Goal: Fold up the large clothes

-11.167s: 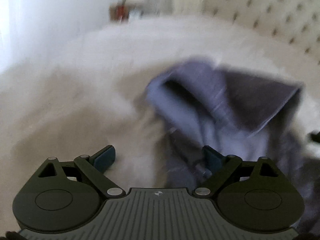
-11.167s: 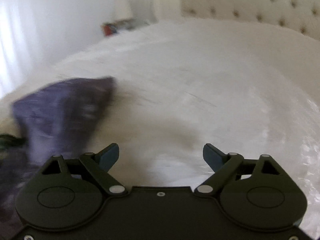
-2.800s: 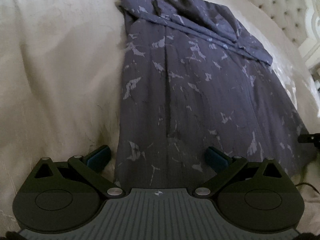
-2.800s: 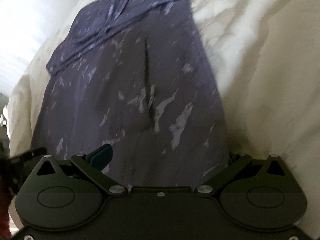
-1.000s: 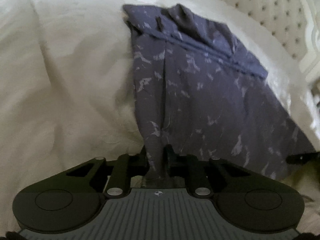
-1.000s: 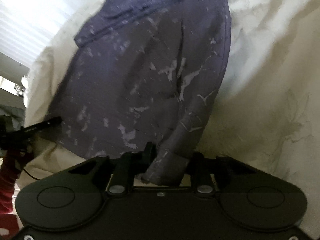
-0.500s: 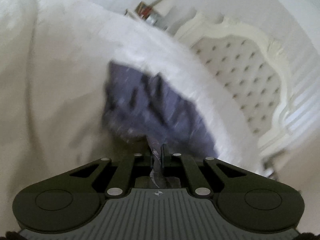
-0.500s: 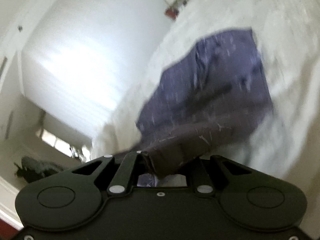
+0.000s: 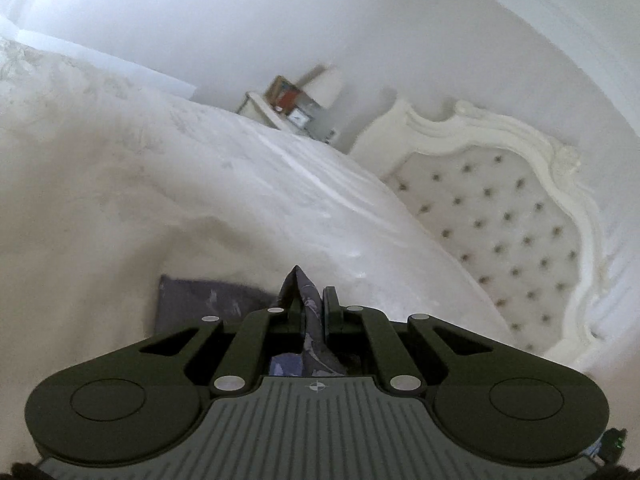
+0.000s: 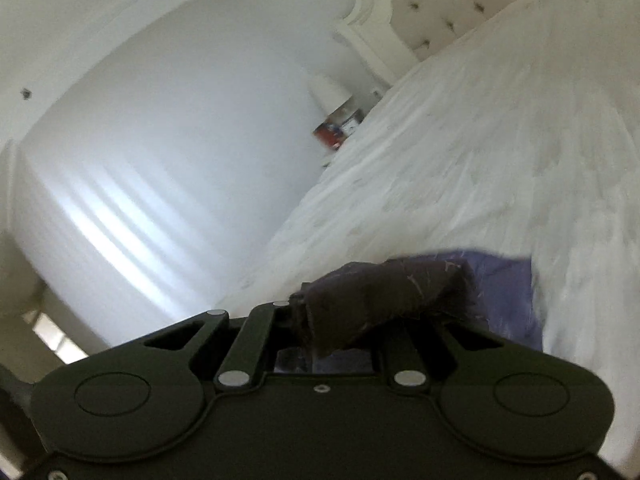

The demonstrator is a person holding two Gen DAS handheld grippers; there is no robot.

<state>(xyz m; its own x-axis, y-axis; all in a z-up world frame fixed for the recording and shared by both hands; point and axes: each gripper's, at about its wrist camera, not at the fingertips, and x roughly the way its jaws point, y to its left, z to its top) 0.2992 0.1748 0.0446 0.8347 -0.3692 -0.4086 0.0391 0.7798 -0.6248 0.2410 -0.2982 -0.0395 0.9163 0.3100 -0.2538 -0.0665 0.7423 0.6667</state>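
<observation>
The garment [image 9: 208,300], a dark blue-grey piece with pale streaks, is pinched at two corners and held up over the bed [image 9: 120,200], with the rest of it trailing down ahead of and below the tools. In the left wrist view, the left gripper [image 9: 310,308] is closed tight on a thin peak of cloth that stands up between its fingers; a flat panel of the same fabric lies on the bedding just ahead and to the left of that gripper. Further ahead and to its right rises the tufted headboard [image 9: 500,220], and a small bedside table [image 9: 288,110] sits far ahead.

In the right wrist view, the right gripper [image 10: 340,320] is clamped on a thicker bunched roll of the fabric [image 10: 384,296], which spills over its right finger and runs off to the right, where a lighter flat stretch rests on the bed just ahead of the tool.

The cloth looks thin, light and limp, so it should sag and swing freely between the two holds and crease wherever it lands. It seems slightly slick, so a shallow pinch may creep out. The hem corners are the sensible places to hold, with the left grip looking the shallower of the two.
</observation>
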